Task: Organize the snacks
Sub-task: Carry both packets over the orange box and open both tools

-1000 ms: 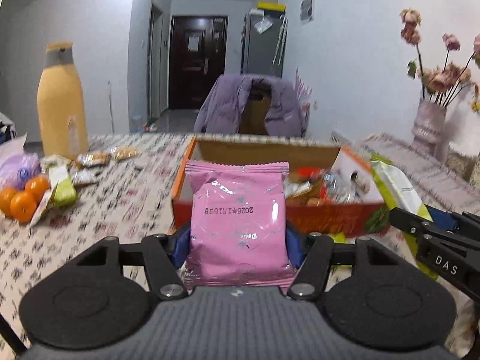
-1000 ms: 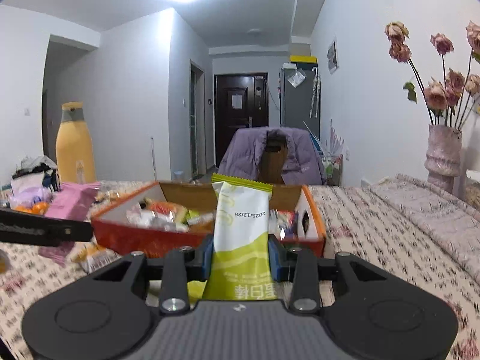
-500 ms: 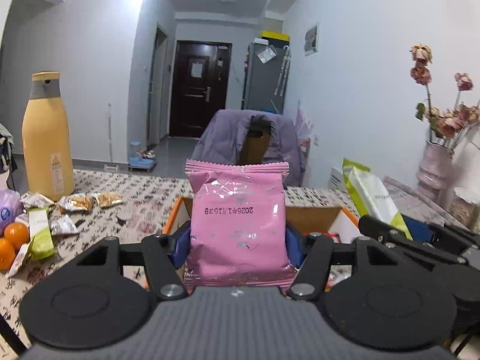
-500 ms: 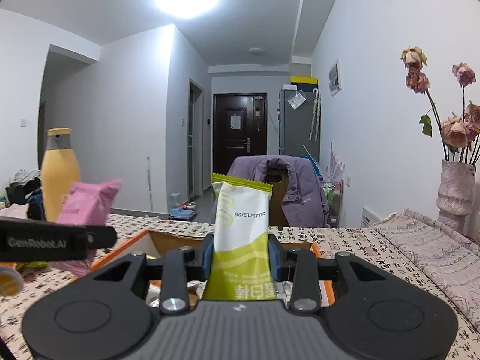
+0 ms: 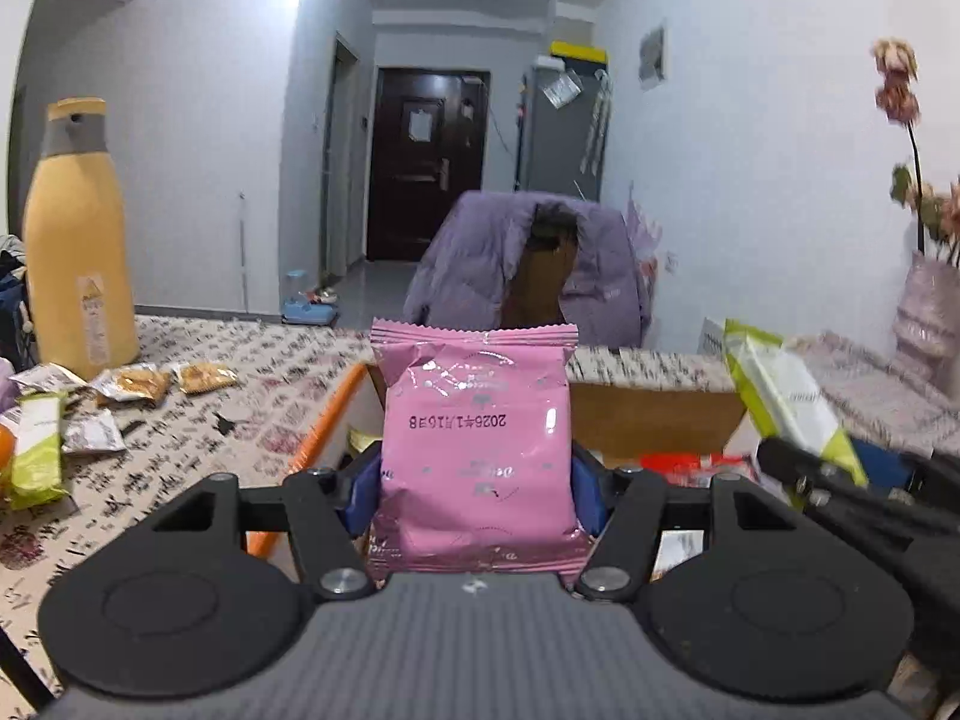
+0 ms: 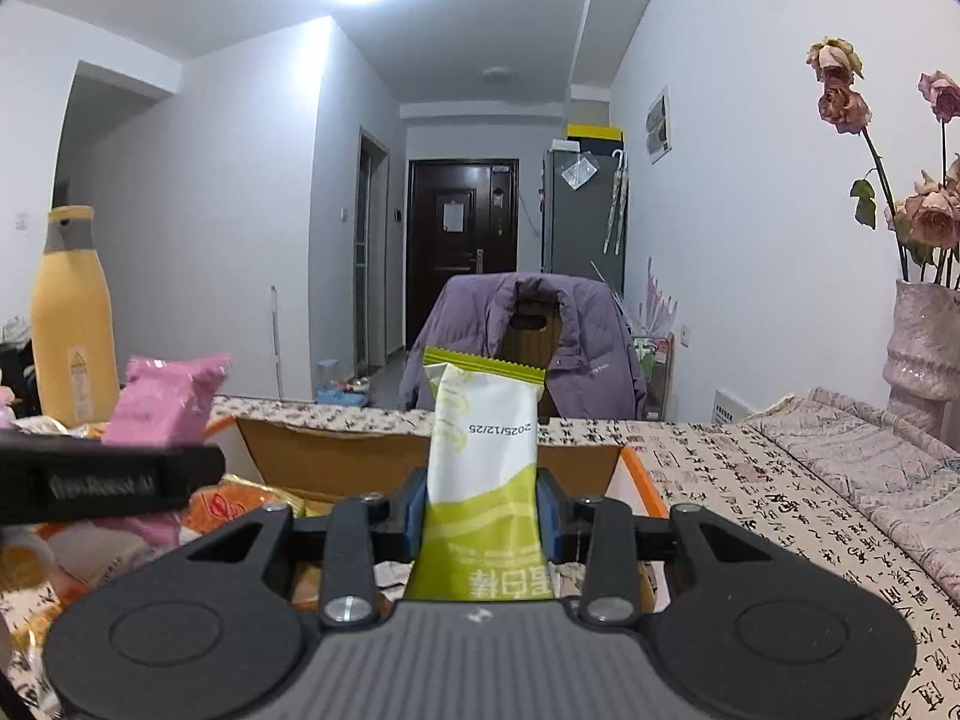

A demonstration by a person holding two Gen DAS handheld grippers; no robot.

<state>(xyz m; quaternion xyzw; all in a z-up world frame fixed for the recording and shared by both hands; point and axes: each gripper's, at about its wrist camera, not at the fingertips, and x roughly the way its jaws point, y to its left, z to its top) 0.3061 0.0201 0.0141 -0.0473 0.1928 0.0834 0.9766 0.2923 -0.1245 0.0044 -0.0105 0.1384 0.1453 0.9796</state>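
My left gripper (image 5: 474, 480) is shut on a pink snack packet (image 5: 474, 438), held upright over the near left part of the orange cardboard box (image 5: 654, 420). My right gripper (image 6: 483, 507) is shut on a green and white snack bar (image 6: 483, 462), upright above the same box (image 6: 372, 456). The bar and right gripper show at the right in the left wrist view (image 5: 786, 402). The pink packet shows at the left in the right wrist view (image 6: 168, 402). The box holds several packets (image 6: 240, 504).
Loose snack packets (image 5: 138, 384) and a green bar (image 5: 36, 450) lie on the patterned tablecloth left of the box. A tall yellow bottle (image 5: 75, 240) stands at the far left. A vase of dried roses (image 6: 924, 348) stands at the right. A chair with a purple jacket (image 5: 528, 276) is behind the table.
Both grippers have moved forward over the box with their packets and now sit slightly lower than half a second ago. The box rim is closer beneath them. Both grips are unchanged.
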